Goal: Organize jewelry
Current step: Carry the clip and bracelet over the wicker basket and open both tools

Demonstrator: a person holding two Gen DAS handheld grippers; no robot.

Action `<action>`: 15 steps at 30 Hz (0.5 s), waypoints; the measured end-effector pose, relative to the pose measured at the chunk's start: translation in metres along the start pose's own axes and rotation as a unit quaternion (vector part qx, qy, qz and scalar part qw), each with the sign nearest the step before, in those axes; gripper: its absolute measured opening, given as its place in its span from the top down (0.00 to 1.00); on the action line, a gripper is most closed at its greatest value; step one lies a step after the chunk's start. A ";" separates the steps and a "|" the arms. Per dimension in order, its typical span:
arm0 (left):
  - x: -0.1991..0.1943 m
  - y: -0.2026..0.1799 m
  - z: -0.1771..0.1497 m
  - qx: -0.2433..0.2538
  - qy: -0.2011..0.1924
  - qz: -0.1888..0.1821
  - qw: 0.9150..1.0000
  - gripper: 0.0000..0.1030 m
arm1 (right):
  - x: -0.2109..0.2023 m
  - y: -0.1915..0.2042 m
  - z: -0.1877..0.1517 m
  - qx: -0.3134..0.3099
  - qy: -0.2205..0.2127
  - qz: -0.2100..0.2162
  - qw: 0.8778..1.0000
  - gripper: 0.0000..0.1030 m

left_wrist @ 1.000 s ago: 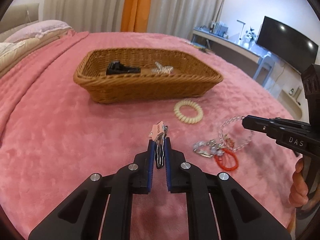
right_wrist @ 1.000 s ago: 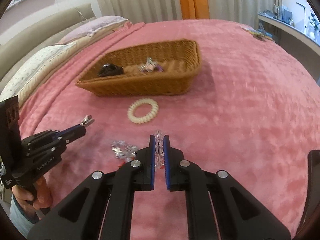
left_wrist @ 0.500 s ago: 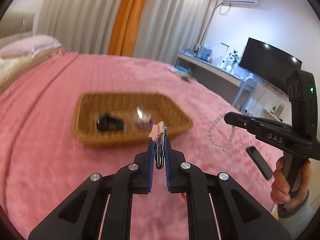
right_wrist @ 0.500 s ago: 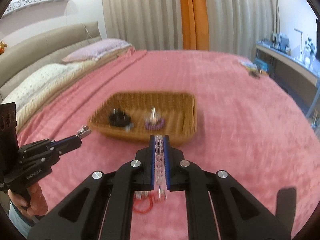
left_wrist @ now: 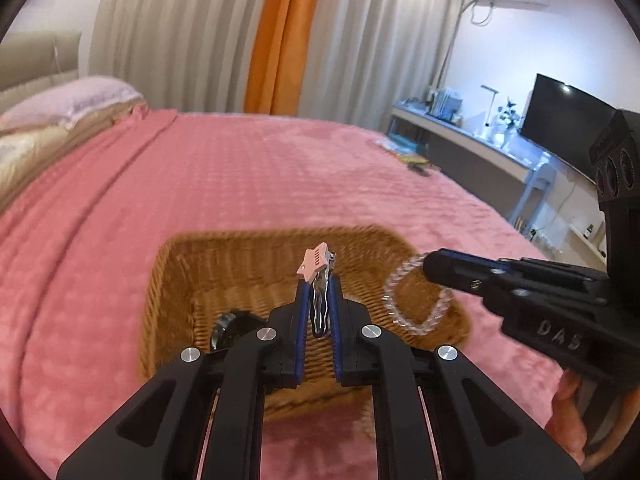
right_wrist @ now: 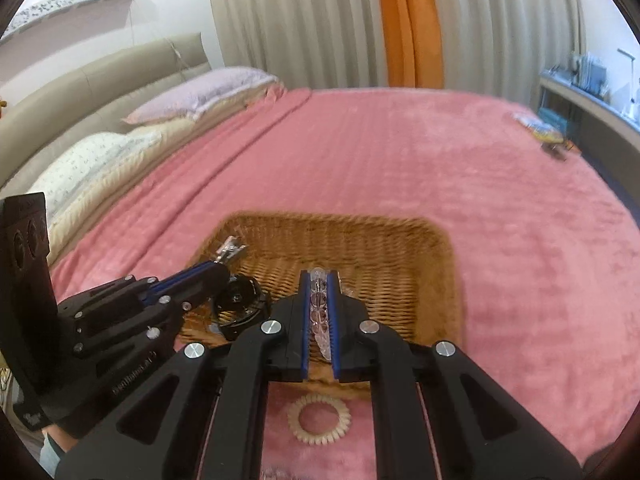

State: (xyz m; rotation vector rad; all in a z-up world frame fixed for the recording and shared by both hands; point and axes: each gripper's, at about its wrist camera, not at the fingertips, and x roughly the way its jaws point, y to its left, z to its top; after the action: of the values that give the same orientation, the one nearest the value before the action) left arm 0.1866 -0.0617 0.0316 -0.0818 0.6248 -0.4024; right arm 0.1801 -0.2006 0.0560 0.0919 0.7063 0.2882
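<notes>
A wicker basket sits on the pink bedspread. My left gripper is shut on a pink hair clip and holds it above the basket's inside; it also shows in the right wrist view. My right gripper is shut on a clear bead bracelet, held over the basket. In the left wrist view the bracelet hangs as a loop from the right gripper over the basket's right rim. A black hair clip lies in the basket.
A cream coil hair tie lies on the bedspread in front of the basket. Pillows and a headboard are at the left. A desk and a TV stand beyond the bed's right edge.
Both grippers have moved forward and now sit over the basket, each still holding its item. The basket looks closer and lower in both views.
</notes>
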 end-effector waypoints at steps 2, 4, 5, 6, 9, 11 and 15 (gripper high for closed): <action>0.013 0.007 -0.004 -0.002 0.013 0.002 1.000 0.92 | 0.020 -0.002 -0.002 0.006 0.011 0.004 1.000 0.94; 0.024 0.012 -0.008 -0.004 0.023 0.005 1.000 0.92 | 0.037 -0.007 -0.004 0.016 0.021 0.002 1.000 0.94; 0.029 0.014 -0.011 -0.005 0.027 0.004 1.000 0.92 | 0.042 -0.009 -0.006 0.018 0.022 -0.002 1.000 0.94; 0.031 0.014 -0.012 -0.005 0.028 0.004 1.000 0.92 | 0.048 -0.013 -0.008 0.022 0.025 -0.010 0.999 0.94; 0.039 0.015 -0.017 0.000 0.034 0.006 0.999 0.92 | 0.059 -0.024 -0.013 0.032 0.033 -0.019 0.999 0.94; 0.042 0.014 -0.019 0.003 0.037 0.007 0.999 0.92 | 0.062 -0.031 -0.017 0.036 0.036 -0.024 0.998 0.94; 0.046 0.011 -0.020 0.011 0.041 0.009 0.999 0.91 | 0.067 -0.036 -0.020 0.044 0.038 -0.027 0.998 0.94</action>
State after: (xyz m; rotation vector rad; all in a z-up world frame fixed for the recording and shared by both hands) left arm 0.2125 -0.0690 -0.0119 -0.0398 0.7017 -0.3972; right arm 0.2237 -0.2158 -0.0072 0.1470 0.7954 0.2097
